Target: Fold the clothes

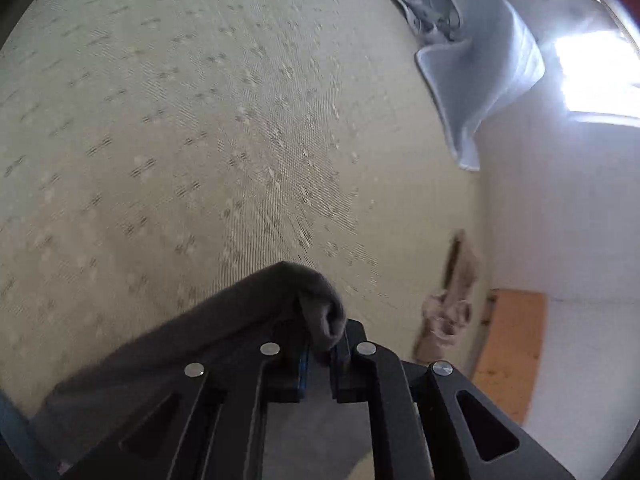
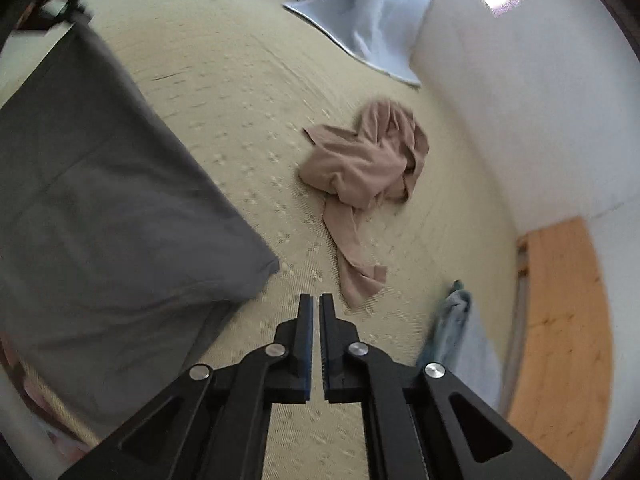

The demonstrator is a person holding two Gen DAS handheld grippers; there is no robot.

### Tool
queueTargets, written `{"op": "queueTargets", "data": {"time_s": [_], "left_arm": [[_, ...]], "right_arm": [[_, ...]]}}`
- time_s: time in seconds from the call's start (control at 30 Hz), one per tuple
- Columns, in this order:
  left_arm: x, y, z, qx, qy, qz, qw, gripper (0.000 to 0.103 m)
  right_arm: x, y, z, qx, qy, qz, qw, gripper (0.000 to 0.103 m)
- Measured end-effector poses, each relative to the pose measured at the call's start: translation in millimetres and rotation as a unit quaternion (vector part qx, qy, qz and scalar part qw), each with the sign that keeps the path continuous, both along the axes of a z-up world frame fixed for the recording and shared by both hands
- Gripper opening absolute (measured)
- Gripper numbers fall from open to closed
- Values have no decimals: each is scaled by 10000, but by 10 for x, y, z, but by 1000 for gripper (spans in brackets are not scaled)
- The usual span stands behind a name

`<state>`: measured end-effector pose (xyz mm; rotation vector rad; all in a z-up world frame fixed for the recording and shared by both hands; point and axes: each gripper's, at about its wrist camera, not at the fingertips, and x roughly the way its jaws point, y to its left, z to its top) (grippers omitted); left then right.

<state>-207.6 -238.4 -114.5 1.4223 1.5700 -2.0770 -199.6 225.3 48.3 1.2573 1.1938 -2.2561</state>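
From my seat I see the bed (image 2: 240, 92) first: its pale cream cover with a small woven pattern fills most of both views, and a white wall (image 2: 520, 92) stands along its far side. On the bed, in the right wrist view, lies the dark grey garment (image 2: 100, 200), spread broad and fairly flat over the left side — one corner of it comes to rest just left of my right tongs (image 2: 316, 300). A light blue sheet or pillowcase (image 2: 372, 16) is rumpled at the far end of the bed by the wall. A stretch of orange wooden floor (image 2: 560, 320) shows past the bed's edge on the right. Near the middle of the cover a beige garment (image 2: 368, 164) lies crumpled, one long end trailing toward me, well apart from the grey one. A smaller blue-grey cloth (image 2: 456, 328) sits at the bed's edge, just right of the right tongs; it is too blurred to name. My left tongs (image 1: 320, 344) are pinched on a bunched fold of the dark grey garment, which drapes away to the left of them. The right tongs are nearly closed with only a thin slit between the pads — nothing in them.
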Motion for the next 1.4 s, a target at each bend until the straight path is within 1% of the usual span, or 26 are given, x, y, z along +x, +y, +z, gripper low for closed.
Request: {"op": "queueTargets", "data": {"time_s": [0.07,0.17,0.23,0.27,0.3,0.33,0.37,0.4,0.47,0.5,0.53,0.57,0.6,0.63,0.67,0.73,0.77,0.83,0.9,0.93,1.0,1.03,1.13,1.2,1.33,1.4], "left_arm": [[-80,-24,-92,-35,-105,-11,9999,8],[-153,-157,-223,95,-154,-10,9998,9],[-165,-261,-229,-42,-73,-30,10000,11],[-134,-343,-175,-204,47,62,9998,21],[-94,-431,-109,-377,187,175,9990,37],[-55,-505,-62,-475,313,289,9980,45],[-16,-573,-15,-518,469,380,9968,59],[24,-641,35,-551,639,461,9954,67],[56,-662,94,-599,882,347,9937,72],[57,-614,117,-574,1067,113,9926,72],[51,-547,121,-500,1233,-131,9910,72],[31,-440,95,-480,1282,-402,9898,72],[6,-318,60,-487,1292,-690,9880,72],[-19,-196,26,-493,1301,-977,9854,72],[-44,-73,-9,-499,1308,-1264,9821,68],[-103,167,-82,-612,1246,-1814,9736,47],[-141,283,-122,-758,1147,-2070,9686,34],[-208,480,-194,-1069,976,-2473,9581,29],[-262,615,-251,-1417,858,-2685,9489,14],[-284,643,-274,-1624,776,-2685,9463,13],[-328,600,-340,-1878,646,-2507,9475,4],[-348,566,-382,-1954,585,-2433,9483,4],[-390,463,-516,-2096,440,-2278,9499,1],[-391,392,-558,-2049,474,-2200,9526,1],[-428,424,-552,-2274,540,-2202,9470,1],[-404,368,-543,-2189,624,-2134,9501,1]], "right_arm": [[-231,25,-160,-80,-66,-113,9999,0],[-373,100,-304,-578,-152,-334,9977,4],[-424,189,-399,-1020,-279,-582,9927,24],[-421,245,-431,-1293,-335,-725,9884,28],[-416,308,-462,-1609,-374,-876,9824,40],[-427,375,-504,-1919,-403,-1043,9750,47],[-449,442,-557,-2219,-437,-1234,9662,47],[-455,508,-605,-2517,-500,-1424,9560,47],[-480,633,-716,-3094,-640,-1788,9318,47],[-497,687,-777,-3386,-726,-1954,9176,47],[-513,722,-838,-3660,-837,-2096,9028,44],[-523,734,-893,-3861,-942,-2206,8907,37],[-534,717,-939,-3990,-1009,-2266,8828,17],[-540,675,-973,-4056,-1040,-2283,8789,5],[-540,625,-996,-4088,-1061,-2280,8773,3],[-549,505,-1056,-4106,-1136,-2220,8771,3],[-556,442,-1089,-4105,-1181,-2178,8775,3],[-585,305,-1160,-4034,-1265,-2077,8821,3],[-625,200,-1242,-3892,-1310,-2042,8886,3],[-643,163,-1284,-3809,-1304,-2043,8923,3],[-685,137,-1346,-3715,-1261,-2103,8955,2],[-704,131,-1370,-3687,-1233,-2133,8963,0],[-763,110,-1411,-3643,-1138,-2141,8992,0],[-817,85,-1410,-3561,-1074,-2148,9031,0],[-931,30,-1403,-3372,-945,-2172,9111,0],[-1012,-20,-1383,-3174,-881,-2230,9175,0]]}}
